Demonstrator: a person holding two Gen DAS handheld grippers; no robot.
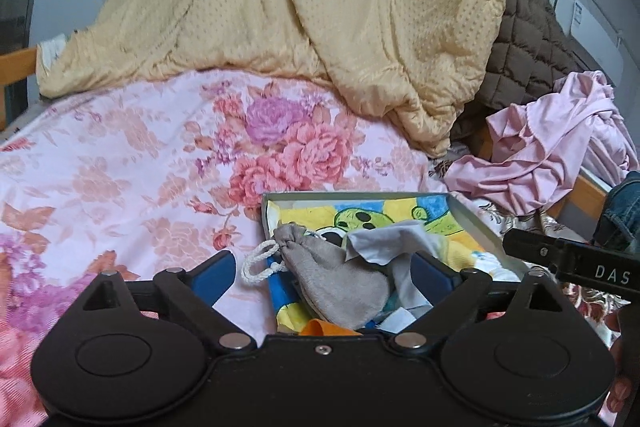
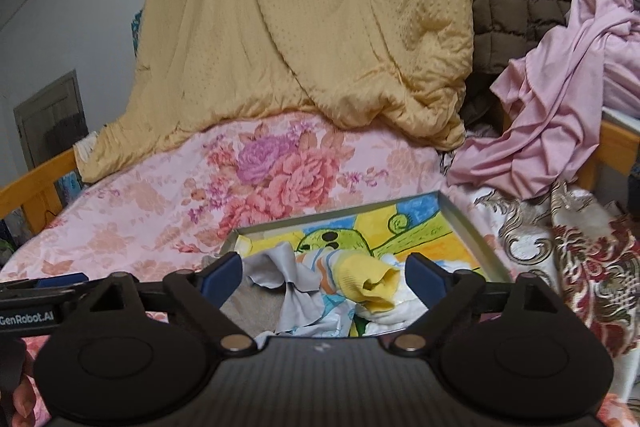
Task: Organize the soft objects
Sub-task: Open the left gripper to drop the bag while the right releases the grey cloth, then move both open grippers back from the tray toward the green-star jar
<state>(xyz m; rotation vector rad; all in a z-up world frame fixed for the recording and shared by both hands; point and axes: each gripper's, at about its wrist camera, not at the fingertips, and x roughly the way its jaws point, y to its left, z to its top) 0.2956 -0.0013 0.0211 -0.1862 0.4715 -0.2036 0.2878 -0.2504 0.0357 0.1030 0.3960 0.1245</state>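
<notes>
Left wrist view: the left hand-held gripper [image 1: 324, 269] gapes wide, empty, its body hiding the grey pouch's [image 1: 336, 287] near end; the right hand-held gripper [image 2: 324, 277] likewise gapes over a yellow sock [image 2: 370, 285], gripping nothing.

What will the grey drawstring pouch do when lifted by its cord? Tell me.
The grey drawstring pouch looks like soft plush, so it will probably sag and hang limp. Its body lies fairly flat, suggesting light contents. The white cord loops loosely, so it may slide through open fingers.
</notes>
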